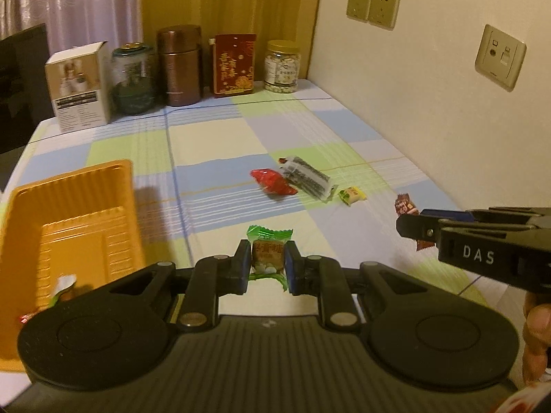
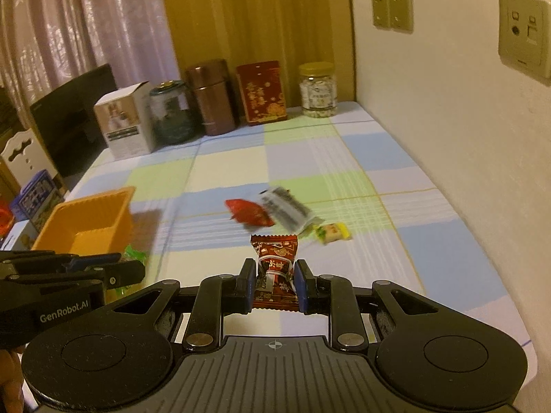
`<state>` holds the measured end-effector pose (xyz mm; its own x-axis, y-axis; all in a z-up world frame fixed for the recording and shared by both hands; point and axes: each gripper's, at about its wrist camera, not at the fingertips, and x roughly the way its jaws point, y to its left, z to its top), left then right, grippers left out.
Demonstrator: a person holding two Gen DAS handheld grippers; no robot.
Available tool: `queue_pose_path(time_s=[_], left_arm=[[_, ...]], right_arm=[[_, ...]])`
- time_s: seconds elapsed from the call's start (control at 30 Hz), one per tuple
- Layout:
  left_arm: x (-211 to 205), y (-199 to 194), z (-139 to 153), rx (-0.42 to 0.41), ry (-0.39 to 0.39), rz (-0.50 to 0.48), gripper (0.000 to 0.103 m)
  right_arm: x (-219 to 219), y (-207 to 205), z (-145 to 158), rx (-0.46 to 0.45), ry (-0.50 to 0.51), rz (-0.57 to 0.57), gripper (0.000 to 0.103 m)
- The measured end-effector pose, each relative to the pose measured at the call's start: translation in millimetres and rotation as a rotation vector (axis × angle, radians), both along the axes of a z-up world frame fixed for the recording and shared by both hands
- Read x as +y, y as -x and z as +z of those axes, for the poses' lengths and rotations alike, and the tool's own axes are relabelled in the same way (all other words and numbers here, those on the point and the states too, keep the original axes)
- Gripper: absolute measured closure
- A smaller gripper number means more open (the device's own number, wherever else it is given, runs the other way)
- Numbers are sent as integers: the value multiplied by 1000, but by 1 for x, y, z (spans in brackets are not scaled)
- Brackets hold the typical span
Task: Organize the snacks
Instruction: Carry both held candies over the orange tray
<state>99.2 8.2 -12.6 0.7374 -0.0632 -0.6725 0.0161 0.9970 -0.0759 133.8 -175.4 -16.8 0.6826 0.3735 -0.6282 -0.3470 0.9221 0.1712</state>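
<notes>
My left gripper (image 1: 267, 258) is shut on a green-wrapped candy (image 1: 268, 249), held above the checked tablecloth. An orange plastic tray (image 1: 51, 206) lies to its left, with a small wrapped snack (image 1: 63, 284) inside near its front. My right gripper (image 2: 274, 280) is shut on a dark red-brown wrapped candy (image 2: 275, 268); that candy (image 1: 406, 204) also shows at the right of the left wrist view. On the cloth ahead lie a red packet (image 1: 272, 180), a grey-and-white striped packet (image 1: 306, 175) and a small yellow candy (image 1: 352, 195). The orange tray (image 2: 89, 223) sits at the left in the right wrist view.
A row of containers stands along the table's far edge: a white box (image 1: 79, 86), a dark glass jar (image 1: 132, 79), a brown canister (image 1: 179, 65), a red carton (image 1: 234, 65) and a clear jar (image 1: 281, 67). A wall (image 1: 430, 103) borders the right side. A hand (image 1: 535, 337) holds the right gripper.
</notes>
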Motion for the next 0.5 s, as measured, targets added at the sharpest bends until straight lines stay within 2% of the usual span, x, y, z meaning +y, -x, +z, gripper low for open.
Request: queue_pose_path(time_s=[0.5], left_arm=[[49, 64, 15, -7, -24, 104, 85]], right_arm=[[54, 54, 6, -7, 14, 127, 79]])
